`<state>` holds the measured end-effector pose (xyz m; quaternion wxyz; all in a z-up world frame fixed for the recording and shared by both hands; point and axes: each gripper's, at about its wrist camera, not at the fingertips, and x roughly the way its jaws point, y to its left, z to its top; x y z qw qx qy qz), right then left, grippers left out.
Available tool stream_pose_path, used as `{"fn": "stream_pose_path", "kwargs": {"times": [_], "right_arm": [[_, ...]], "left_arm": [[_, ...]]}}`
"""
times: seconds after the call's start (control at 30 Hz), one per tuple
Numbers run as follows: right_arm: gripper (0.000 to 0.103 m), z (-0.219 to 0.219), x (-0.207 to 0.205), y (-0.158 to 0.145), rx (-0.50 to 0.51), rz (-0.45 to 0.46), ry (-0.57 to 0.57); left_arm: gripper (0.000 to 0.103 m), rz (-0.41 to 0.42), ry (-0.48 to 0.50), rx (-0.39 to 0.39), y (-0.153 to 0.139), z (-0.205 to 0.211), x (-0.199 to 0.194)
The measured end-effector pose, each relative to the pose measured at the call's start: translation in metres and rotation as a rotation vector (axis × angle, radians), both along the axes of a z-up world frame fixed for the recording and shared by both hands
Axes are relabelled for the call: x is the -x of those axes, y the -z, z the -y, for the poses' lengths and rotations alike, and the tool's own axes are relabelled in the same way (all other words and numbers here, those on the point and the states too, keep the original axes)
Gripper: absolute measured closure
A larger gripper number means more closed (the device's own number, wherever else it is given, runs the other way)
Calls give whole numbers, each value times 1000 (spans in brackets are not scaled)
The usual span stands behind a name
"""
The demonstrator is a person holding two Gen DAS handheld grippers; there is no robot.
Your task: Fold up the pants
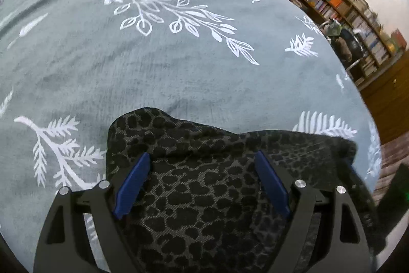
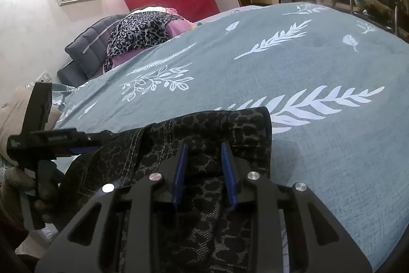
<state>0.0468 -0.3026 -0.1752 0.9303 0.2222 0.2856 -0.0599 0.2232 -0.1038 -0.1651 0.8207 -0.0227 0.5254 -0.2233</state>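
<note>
The pants (image 1: 204,196) are dark grey with a black leopard pattern and lie bunched at the near edge of the bed. My left gripper (image 1: 202,155) hangs open and wide above them, both blue pads (image 1: 133,183) over the fabric with none pinched. In the right wrist view the pants (image 2: 204,129) end in a folded edge just ahead of my right gripper (image 2: 204,146). Its jaws stand narrow and are shut on a ridge of the cloth. A gloved hand (image 2: 20,178) holds the left gripper (image 2: 94,143) at the pants' left side.
The grey-green bedspread (image 1: 179,68) with white leaf prints stretches far ahead. A heap of leopard and pink clothes (image 2: 138,32) lies by the dark padded headboard (image 2: 87,47). Bookshelves (image 1: 345,9) and a chair (image 2: 378,7) stand past the bed's right edge.
</note>
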Motion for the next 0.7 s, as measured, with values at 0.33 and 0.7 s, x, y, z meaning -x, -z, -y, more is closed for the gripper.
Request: {"fn": "stream_pose_path", "kwargs": {"times": [0.33,0.7], "right_arm": [[68,-6,19,-30,53,7,-16],[59,-33,62,-41,172,-62,-71]], "left_arm": [[20,79,-4,-3,-30,-10,24],[20,79,45,-24,-36,-17,71]]}}
